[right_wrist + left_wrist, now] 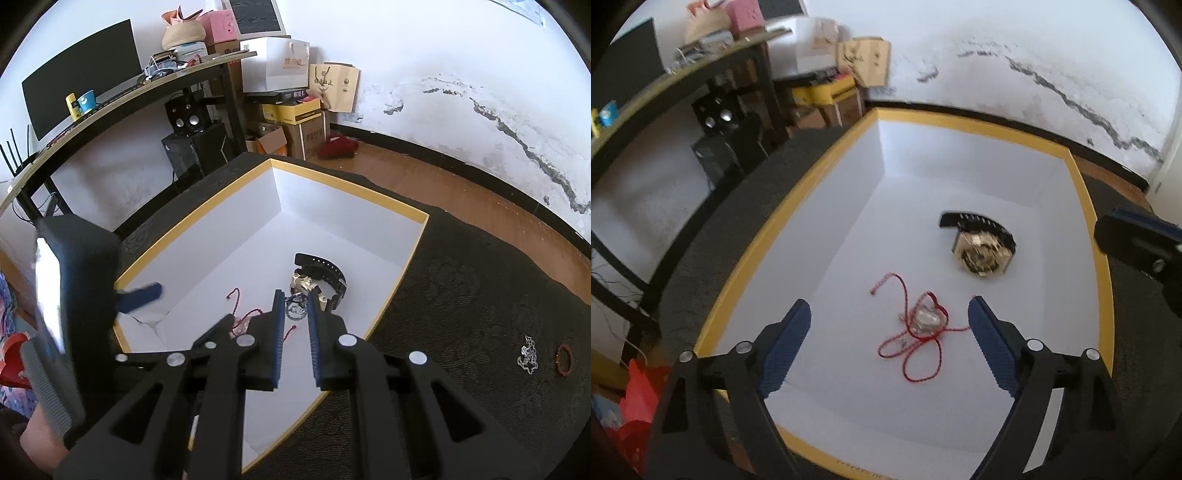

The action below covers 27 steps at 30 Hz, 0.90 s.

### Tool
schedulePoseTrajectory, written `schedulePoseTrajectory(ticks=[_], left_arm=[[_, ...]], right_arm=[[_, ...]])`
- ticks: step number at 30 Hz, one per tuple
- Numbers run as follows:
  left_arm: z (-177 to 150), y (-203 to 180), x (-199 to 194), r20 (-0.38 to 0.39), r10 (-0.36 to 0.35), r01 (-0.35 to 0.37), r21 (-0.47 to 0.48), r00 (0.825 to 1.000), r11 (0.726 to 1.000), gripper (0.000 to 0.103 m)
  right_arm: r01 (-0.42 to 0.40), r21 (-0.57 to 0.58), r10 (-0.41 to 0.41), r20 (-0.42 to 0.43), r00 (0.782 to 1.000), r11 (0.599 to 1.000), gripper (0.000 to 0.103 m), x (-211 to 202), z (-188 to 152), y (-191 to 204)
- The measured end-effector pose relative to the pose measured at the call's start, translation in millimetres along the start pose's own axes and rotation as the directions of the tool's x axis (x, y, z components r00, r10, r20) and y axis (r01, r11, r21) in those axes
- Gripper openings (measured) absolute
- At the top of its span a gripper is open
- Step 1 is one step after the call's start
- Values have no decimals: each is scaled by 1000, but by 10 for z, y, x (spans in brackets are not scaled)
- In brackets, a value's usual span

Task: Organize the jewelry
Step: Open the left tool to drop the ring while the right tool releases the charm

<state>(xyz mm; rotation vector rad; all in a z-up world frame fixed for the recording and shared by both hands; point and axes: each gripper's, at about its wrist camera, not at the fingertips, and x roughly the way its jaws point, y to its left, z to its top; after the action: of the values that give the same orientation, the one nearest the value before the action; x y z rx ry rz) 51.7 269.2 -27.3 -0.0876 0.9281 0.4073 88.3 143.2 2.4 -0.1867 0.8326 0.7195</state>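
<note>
A white box with a yellow rim (764, 236) (413, 251) sits on a dark patterned cloth. In it lie a gold watch with a black strap (979, 247) (325, 273) and a red cord necklace with a clear pendant (921, 325) (236, 299). My left gripper (888, 325) is open, its fingers on either side of the necklace, just above it. My right gripper (296, 301) is shut on a silver chain piece (295, 308), held over the box near the watch.
On the cloth right of the box lie a silver chain (528, 356) and a red bead bracelet (564, 360). A desk (110, 99), speakers and cardboard boxes stand behind. The right gripper's body (1141, 247) shows at the box's right edge.
</note>
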Motion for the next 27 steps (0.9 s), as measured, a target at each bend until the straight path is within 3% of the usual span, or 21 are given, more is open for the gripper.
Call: schedulePoseTrajectory(ticks=[9,20,27], left_arm=[[-8,76,-98,3,-18,18,-7,1000,1000,88],[6,377,-117,7,6,-5,-70,1000,998,88],[19,501,-106,1,18,-18,-93,1000,996,88]], right_arm=[[11,-14,-11,-21,1000,1000,13,140,69,3],[30,-43,-36,-130,991,999,13,745,68,37],[34,-52,-42,-159,986,998,13,870,18,38]])
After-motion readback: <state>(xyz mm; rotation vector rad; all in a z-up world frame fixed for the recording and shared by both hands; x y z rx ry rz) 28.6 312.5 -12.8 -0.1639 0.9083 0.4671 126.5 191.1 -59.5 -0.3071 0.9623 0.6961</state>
